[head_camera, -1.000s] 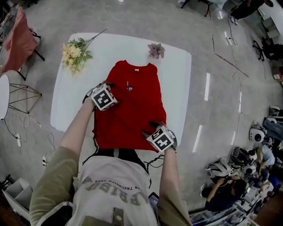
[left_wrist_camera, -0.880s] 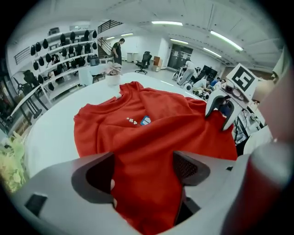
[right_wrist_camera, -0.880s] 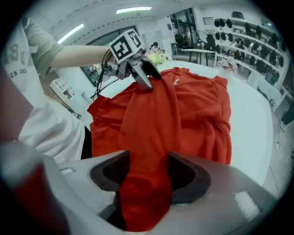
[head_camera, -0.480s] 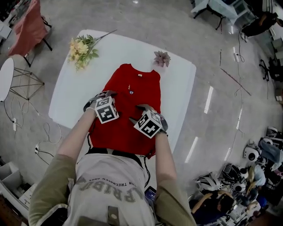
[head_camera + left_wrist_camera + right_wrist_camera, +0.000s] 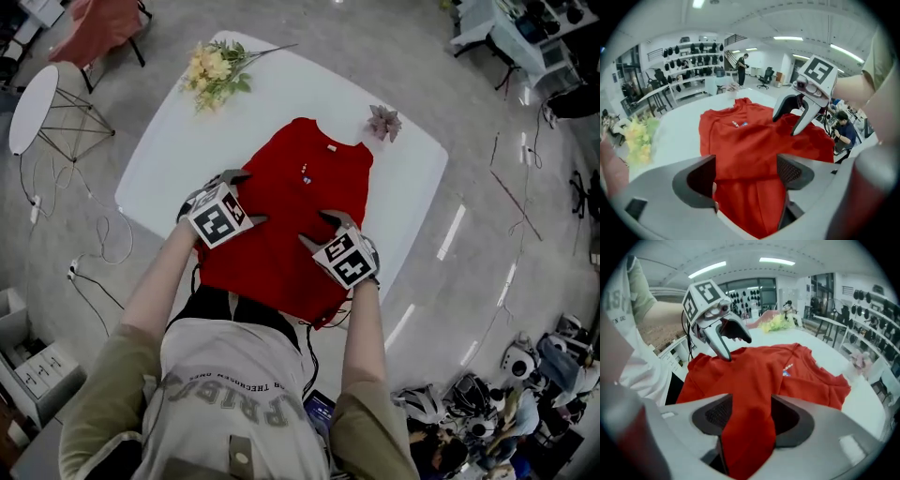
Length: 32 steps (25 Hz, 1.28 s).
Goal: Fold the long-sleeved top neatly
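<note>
The red long-sleeved top (image 5: 291,187) lies flat on the white table (image 5: 169,159), collar away from me. My right gripper (image 5: 323,230) is over the middle of the top, shut on a fold of its red cloth, which runs up between the pads (image 5: 751,416). My left gripper (image 5: 246,197) is at the top's left edge with its jaws spread wide. Red cloth shows in the gap (image 5: 746,168), and no pad visibly presses it. In the right gripper view the left gripper (image 5: 733,348) has one fingertip on the cloth and the other in the air.
A bunch of yellow flowers (image 5: 216,67) lies at the table's far left and a pink flower (image 5: 383,123) just right of the collar. A round side table (image 5: 33,108) and floor cables (image 5: 94,253) are to the left. People sit at the lower right (image 5: 469,403).
My right gripper has carried cloth from the top's lower right hem in toward the middle. The left gripper has shifted a little and rolled at the left edge.
</note>
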Tool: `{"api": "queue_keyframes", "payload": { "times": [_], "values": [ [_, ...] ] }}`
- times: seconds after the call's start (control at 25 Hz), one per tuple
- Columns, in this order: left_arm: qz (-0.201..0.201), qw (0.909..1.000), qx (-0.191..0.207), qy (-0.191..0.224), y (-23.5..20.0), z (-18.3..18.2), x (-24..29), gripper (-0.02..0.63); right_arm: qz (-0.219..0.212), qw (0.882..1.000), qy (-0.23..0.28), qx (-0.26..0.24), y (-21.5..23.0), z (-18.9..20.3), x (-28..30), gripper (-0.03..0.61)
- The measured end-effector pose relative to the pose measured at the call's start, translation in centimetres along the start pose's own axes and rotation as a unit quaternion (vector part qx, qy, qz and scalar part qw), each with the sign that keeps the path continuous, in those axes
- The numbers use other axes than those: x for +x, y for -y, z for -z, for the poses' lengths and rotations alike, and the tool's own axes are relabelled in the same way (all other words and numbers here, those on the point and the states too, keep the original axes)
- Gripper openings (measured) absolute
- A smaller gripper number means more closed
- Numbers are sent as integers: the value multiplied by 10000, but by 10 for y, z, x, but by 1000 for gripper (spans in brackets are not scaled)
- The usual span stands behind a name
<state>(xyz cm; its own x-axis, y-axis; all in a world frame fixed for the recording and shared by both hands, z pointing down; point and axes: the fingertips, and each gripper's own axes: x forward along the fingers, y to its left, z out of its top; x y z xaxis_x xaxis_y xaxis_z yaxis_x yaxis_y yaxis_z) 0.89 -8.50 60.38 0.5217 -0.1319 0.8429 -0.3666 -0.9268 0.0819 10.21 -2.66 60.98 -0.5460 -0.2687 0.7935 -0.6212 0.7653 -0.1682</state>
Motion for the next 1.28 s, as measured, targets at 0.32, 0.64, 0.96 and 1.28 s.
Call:
{"api": "queue_keyframes", "payload": {
  "times": [0.32, 0.64, 0.96, 1.28],
  "values": [
    [-582, 9970, -444, 254, 46, 102, -105, 403, 1046, 9900, 776, 537, -73, 43, -92, 245],
    [-368, 9957, -812, 263, 130, 206, -115, 403, 2045, 9603, 982, 1621, -177, 117, -99, 245],
    [-648, 9974, -295, -67, 161, 234, -101, 403, 2749, 9531, 349, 1214, -221, 137, -88, 245],
    [-1063, 9916, -693, -230, 156, 235, -67, 403, 3223, 9431, -751, 320, -200, 185, -69, 245]
  ]
}}
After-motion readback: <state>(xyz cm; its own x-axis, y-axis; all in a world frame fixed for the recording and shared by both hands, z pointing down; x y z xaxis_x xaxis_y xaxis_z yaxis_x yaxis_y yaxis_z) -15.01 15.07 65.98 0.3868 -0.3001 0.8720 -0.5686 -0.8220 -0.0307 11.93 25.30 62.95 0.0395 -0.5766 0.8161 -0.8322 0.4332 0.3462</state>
